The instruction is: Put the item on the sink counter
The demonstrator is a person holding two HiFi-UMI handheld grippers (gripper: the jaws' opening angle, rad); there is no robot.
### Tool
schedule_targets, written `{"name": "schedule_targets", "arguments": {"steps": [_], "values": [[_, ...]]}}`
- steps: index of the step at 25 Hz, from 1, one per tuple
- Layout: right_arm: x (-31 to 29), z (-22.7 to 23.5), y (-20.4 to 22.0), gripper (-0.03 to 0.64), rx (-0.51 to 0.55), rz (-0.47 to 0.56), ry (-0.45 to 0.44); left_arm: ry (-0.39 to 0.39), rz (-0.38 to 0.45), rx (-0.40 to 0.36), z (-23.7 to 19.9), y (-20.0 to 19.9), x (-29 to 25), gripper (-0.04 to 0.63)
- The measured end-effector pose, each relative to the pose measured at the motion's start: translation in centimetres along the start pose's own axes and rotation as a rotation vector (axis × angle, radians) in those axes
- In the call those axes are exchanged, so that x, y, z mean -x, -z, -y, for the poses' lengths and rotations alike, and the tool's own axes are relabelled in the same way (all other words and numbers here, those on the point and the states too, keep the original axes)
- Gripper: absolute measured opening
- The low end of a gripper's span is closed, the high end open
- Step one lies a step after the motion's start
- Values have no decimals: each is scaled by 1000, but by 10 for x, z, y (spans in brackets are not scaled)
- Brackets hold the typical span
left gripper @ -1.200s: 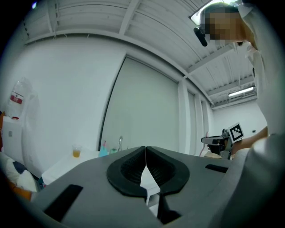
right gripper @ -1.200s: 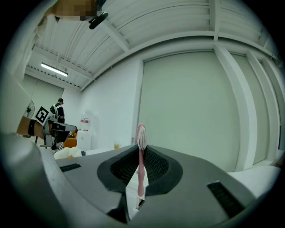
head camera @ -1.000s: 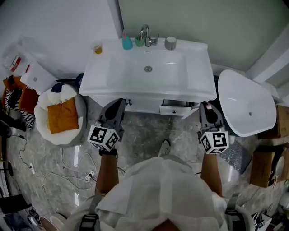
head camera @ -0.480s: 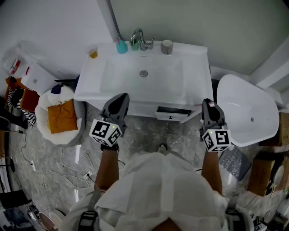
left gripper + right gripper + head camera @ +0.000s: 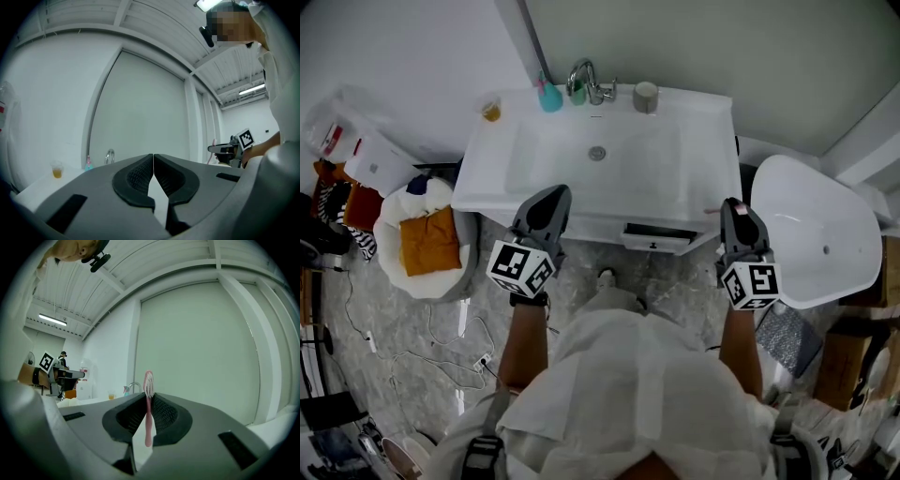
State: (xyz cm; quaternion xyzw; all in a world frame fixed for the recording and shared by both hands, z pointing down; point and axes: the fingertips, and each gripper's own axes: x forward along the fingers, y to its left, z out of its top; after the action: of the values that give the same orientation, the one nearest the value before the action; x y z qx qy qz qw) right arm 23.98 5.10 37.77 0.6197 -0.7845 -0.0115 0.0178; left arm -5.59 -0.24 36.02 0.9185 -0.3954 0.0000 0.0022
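Pink toothbrush (image 5: 148,413) gripped in the right tool (image 5: 148,398), not yet on the counter (image 5: 712,141).
The toothbrush stands bristles-up between the right tool's pads, which are closed on its handle, at the counter's near right corner, beside a slightly open drawer (image 5: 661,236). The left tool (image 5: 153,158) is closed on nothing, at the counter's near left edge. Along the far rim stand a cup of amber liquid (image 5: 491,110), a teal bottle (image 5: 548,97), the faucet (image 5: 581,80) and a grey cup (image 5: 646,96).
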Motion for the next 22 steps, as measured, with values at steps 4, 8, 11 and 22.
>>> {"name": "schedule_targets", "arguments": {"steps": [4, 8, 11, 22], "values": [[-13, 3, 1, 29, 2, -6, -4, 6, -6, 11, -6, 5, -13, 17], [-37, 11, 2, 29, 15, -15, 9, 17, 3, 10, -19, 4, -36, 18], [-62, 16, 5, 29, 22, -27, 6, 25, 12, 5, -35, 0, -57, 17], [-175, 34, 5, 29, 20, -40, -22, 47, -17, 13, -116, 14, -139, 17]]}}
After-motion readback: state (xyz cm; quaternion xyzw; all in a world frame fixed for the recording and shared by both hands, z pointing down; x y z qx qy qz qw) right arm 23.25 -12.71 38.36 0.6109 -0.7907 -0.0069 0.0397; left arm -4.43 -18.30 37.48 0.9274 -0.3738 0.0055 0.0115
